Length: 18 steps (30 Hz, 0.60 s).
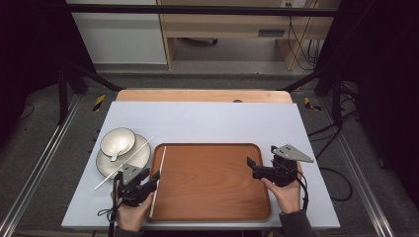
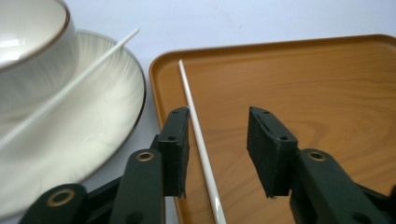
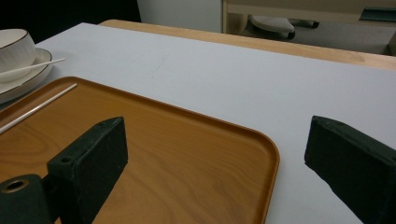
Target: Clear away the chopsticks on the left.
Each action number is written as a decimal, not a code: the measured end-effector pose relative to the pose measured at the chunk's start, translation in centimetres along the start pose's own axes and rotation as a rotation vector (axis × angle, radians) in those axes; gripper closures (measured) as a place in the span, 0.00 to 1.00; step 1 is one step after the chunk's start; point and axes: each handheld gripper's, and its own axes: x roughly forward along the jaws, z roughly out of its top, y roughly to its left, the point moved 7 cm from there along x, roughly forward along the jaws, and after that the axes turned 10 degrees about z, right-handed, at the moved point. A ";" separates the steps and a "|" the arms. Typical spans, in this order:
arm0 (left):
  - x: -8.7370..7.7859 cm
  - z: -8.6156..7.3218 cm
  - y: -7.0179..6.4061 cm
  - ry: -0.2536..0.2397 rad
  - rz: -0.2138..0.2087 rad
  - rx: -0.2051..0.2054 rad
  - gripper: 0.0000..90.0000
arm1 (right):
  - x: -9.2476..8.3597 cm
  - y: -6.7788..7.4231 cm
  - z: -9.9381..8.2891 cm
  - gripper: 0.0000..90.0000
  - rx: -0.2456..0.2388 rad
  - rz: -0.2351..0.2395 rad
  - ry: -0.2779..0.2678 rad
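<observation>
Chopsticks first, left to right: one white chopstick (image 1: 124, 163) lies across the plate (image 1: 141, 159) beside the bowl (image 1: 118, 140), near the table's (image 1: 207, 118) left edge, its long axis slanting from near-left to far-right and its near end overhanging the plate rim. The second white chopstick (image 1: 158, 180) lies inside the wooden tray (image 1: 212, 182), tight along the tray's left edge, long axis running near to far. In the left gripper view that tray chopstick (image 2: 198, 140) lies between the jaws, close by the left one, with the pads clear of it, so it is not gripped. Left gripper (image 1: 148, 181) hangs over the tray's near-left corner, jaws apart, nothing clamped; it is by far the nearer hand to both sticks. Next move likely turns on the plate chopstick, which sits to the left of the fingers and angled across them, so the wrist would need to swing left and turn to meet the stick crosswise. Right gripper (image 1: 253, 167) sits at the tray's right edge, jaws wide apart, empty, well apart from both sticks. Count: two chopsticks, one bowl with a spoon (image 1: 116, 150) in it, one plate, one tray, two grippers.
</observation>
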 end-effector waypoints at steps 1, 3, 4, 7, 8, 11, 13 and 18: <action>-0.1 0.3 0.1 -0.009 -0.015 0.015 0.65 | 0.0 0.0 0.0 0.07 0.000 0.000 0.000; -0.4 0.7 0.1 -0.017 -0.049 0.047 0.61 | 0.0 0.0 0.0 0.07 0.001 -0.001 0.000; -0.5 1.0 0.3 -0.014 -0.064 0.086 0.57 | -0.1 0.0 0.1 0.07 0.009 0.000 -0.005; -0.5 1.2 0.6 -0.006 -0.080 0.104 0.50 | -0.2 -0.1 0.1 0.07 0.010 -0.001 -0.009; -0.5 1.3 0.7 -0.003 -0.088 0.111 0.48 | -0.2 -0.1 0.1 0.07 0.010 -0.001 -0.009; -0.4 1.4 1.4 0.003 -0.098 0.111 0.43 | -0.3 -0.1 0.2 0.07 0.015 0.000 -0.013; -0.3 1.3 1.8 0.018 -0.121 0.109 0.42 | -0.4 -0.1 0.2 0.07 0.010 -0.001 -0.013; -0.4 1.3 2.9 0.004 -0.145 0.117 0.34 | -0.6 -0.2 0.4 0.07 0.012 -0.006 -0.021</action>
